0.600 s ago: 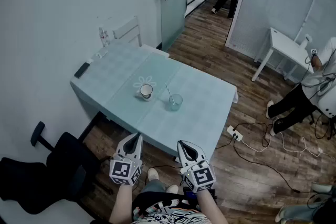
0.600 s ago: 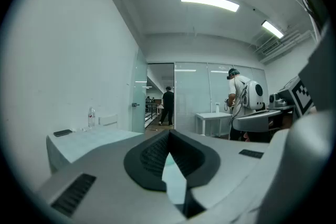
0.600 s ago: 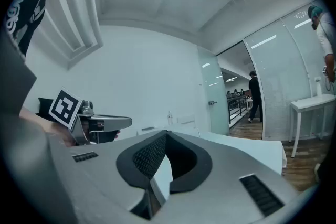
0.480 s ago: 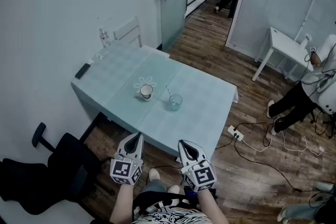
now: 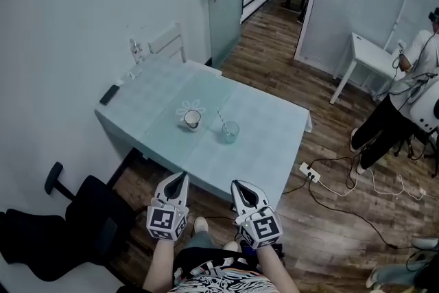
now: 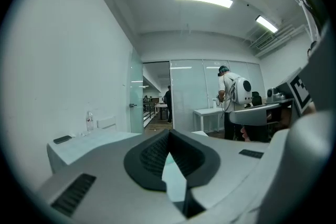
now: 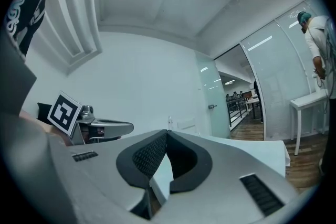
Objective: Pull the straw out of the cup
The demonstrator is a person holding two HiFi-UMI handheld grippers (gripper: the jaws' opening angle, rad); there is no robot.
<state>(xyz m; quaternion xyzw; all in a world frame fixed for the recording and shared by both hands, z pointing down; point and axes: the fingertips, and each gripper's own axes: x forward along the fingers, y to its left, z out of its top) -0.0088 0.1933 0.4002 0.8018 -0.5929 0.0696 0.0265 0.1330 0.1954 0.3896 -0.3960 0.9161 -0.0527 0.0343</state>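
both tools hang short of the near edge of the pale blue-green rectangular tabletop point(image 5: 267, 147), well apart from everything on it. the left tool point(image 5: 180, 177) has its dark ribbed pads pressed together at the tips with nothing between them. the right tool point(image 5: 238, 184) is pressed together and empty too. the thin pale straw point(image 5: 221, 117) stands leaning in the small clear glass cup point(image 5: 230, 133), which sits near the middle of the tabletop. the straw's top tilts toward the white ceramic mug point(image 5: 192, 119), which rests near the cup's left on a white flower-shaped coaster point(image 5: 184, 108).

the first risk, as i judge it, is arriving with the tools pressed together. a shut tip pushed at the straw would only shove it round the rim or nudge the cup along. the jaws need to spread before they get close.

the cup looks light and nothing holds it. if one tool pinches the straw and pulls sideways or against its lean, the straw could lever on the rim and drag or tip the cup. a steadying grip on the glass by the other tool would guard against that, though smooth glass may slip if pinched near the rim.

the straw is thin, so a pinch that lands off centre could miss it or flick it out of the pads.

the mug leaves little room on that side, so a wide approach from the left could bump it.

whether the cup holds liquid i cannot tell; if it does, a tip means a spill.
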